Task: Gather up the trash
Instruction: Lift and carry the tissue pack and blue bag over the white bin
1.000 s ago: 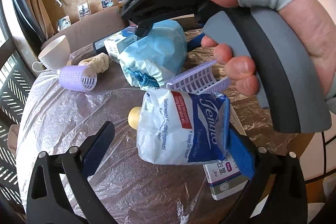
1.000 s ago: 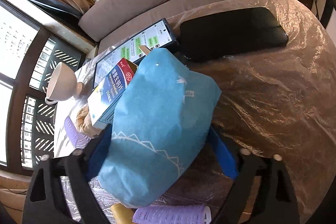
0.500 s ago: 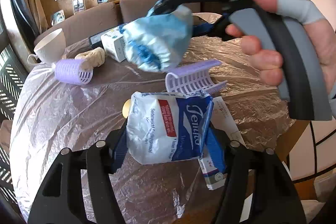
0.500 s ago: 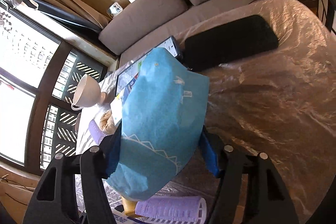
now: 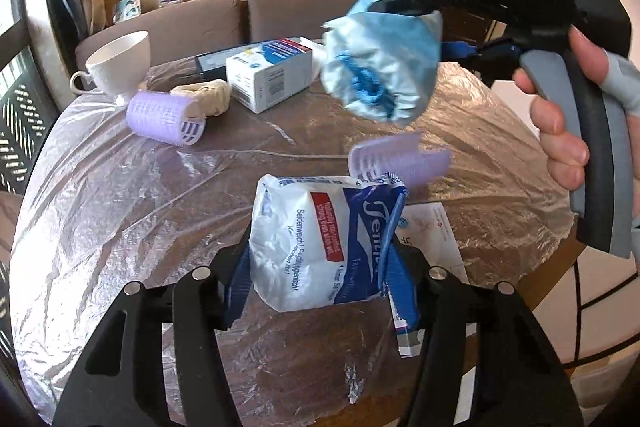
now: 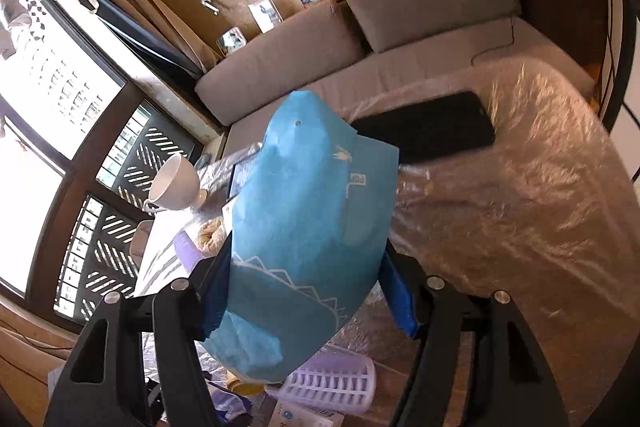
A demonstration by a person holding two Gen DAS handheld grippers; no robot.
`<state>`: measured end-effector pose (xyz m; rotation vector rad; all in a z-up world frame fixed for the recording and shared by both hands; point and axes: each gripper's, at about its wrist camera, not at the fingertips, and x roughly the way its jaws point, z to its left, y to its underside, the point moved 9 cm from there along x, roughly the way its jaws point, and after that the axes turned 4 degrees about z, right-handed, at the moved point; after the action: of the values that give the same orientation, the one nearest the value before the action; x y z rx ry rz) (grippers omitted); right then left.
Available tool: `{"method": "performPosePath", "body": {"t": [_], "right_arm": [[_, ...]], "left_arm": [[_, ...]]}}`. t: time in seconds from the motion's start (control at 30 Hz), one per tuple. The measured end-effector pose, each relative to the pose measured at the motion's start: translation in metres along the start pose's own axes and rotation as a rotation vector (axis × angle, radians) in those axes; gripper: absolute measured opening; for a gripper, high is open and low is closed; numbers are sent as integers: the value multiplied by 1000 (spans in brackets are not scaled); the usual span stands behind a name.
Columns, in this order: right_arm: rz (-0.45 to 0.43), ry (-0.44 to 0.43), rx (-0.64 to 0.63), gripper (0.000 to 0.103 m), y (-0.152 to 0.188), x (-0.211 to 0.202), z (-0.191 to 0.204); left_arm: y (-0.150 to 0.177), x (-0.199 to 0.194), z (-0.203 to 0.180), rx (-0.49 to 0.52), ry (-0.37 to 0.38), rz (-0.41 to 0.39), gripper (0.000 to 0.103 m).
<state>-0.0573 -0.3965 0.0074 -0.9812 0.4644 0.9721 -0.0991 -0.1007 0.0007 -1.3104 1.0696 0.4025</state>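
Note:
My left gripper [image 5: 320, 267] is shut on a white and blue tissue pack [image 5: 320, 243] and holds it above the plastic-covered round table [image 5: 120, 195]. My right gripper [image 6: 308, 287] is shut on a blue crumpled bag [image 6: 308, 227], lifted well above the table; the bag also shows in the left wrist view [image 5: 380, 67], at the upper right under the right gripper's black body. The right gripper's fingertips are hidden behind the bag.
On the table lie two purple hair rollers [image 5: 166, 117] [image 5: 400, 163], a beige cloth roll [image 5: 208, 95], a white and blue box [image 5: 268, 75], a white cup [image 5: 120, 67], a dark tablet [image 5: 216, 61], a black pad [image 6: 432, 131] and a flat box [image 5: 432, 251]. A sofa [image 6: 360, 39] stands behind.
My left gripper has closed on the tissue pack and lifted it. My right gripper has risen with the blue bag, away from the table.

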Motion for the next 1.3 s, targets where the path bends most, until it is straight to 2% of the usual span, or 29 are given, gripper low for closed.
{"method": "performPosePath", "body": {"t": [0.27, 0.77, 1.3], "right_arm": [[-7, -2, -47, 64, 8, -21, 6], [30, 23, -130, 64, 57, -57, 10], [88, 56, -192, 64, 103, -79, 6]], "left_arm": [[-6, -7, 13, -30, -26, -15, 59], [2, -15, 29, -84, -52, 0, 59], [19, -29, 31, -92, -79, 14, 59]]}}
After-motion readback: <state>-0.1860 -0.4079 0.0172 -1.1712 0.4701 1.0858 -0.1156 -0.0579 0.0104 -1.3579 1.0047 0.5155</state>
